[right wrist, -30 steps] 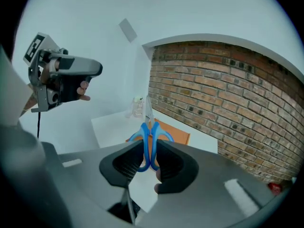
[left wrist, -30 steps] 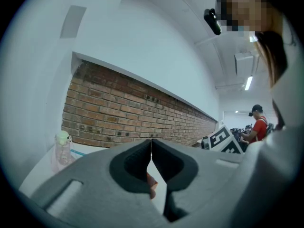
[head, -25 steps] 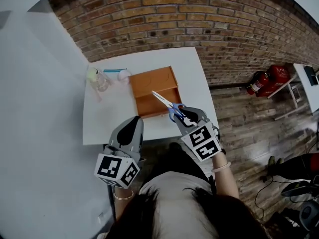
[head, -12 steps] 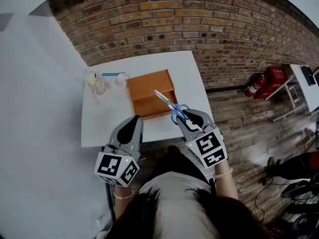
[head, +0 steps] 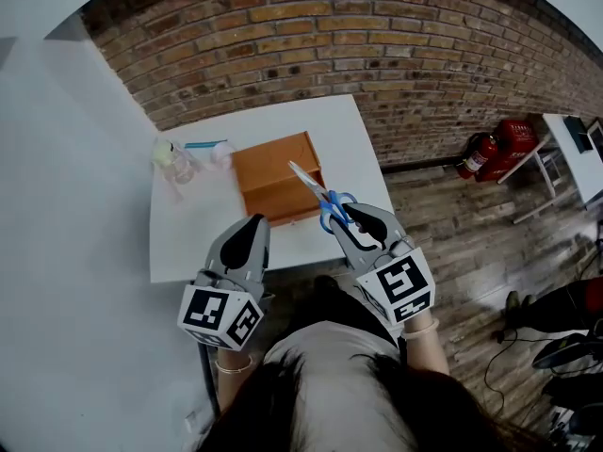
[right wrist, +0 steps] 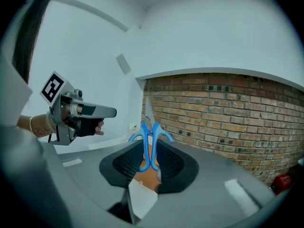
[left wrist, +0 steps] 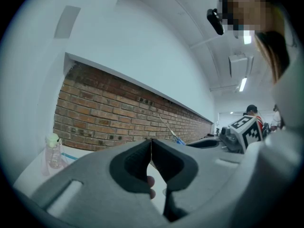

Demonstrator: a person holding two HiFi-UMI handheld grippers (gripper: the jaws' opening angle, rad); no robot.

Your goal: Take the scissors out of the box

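White table (head: 188, 234), wooden box (head: 268, 169) | right gripper (right wrist: 151, 156) fingers (right wrist: 124, 164) clamped on blue scissors (right wrist: 151, 137) handles | left gripper (left wrist: 151, 156) fingers (left wrist: 133, 165) together, empty

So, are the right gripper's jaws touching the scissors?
Touching: in the right gripper view, the right gripper has both jaws pressed against the scissors.

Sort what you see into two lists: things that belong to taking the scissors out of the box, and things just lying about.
Belongs to the job: blue-handled metal scissors, held by the right gripper; open orange wooden box.

Just lying about: clear plastic bottle with a pale cap; red fire extinguisher by the brick wall; left gripper, shut and empty.
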